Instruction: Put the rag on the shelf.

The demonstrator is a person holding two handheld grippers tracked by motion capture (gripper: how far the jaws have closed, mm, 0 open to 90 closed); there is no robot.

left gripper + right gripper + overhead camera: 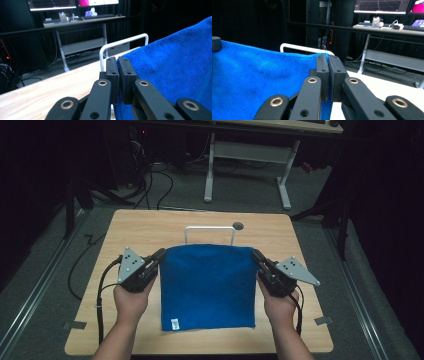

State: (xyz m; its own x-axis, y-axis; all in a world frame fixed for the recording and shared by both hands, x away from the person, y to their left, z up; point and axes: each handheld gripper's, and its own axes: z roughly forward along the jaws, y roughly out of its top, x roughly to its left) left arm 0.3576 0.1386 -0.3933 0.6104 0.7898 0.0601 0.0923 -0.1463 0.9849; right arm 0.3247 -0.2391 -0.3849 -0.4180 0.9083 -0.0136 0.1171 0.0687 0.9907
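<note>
Both pairs of fingers are pressing together on the blue towel (pixel 207 287), each pair at one far corner. In the high view the left gripper (pixel 159 256) is pinching the upper left corner of the towel and the right gripper (pixel 257 256) is pinching the upper right corner. The towel is lying in the middle of the frame on the wooden bench (pixel 135 227), with a small white label (pixel 175 323) near its lower left corner, and its far edge is sitting just in front of a white wire rack (pixel 210 232). In the left gripper view the fingers (pixel 112 72) are closing on the towel edge, with the rack right behind them. In the right gripper view the fingers (pixel 322 68) are doing the same. A person's left hand (pixel 131 302) and right hand (pixel 280 306) are coming in from the bottom of the frame, each holding its gripper.
</note>
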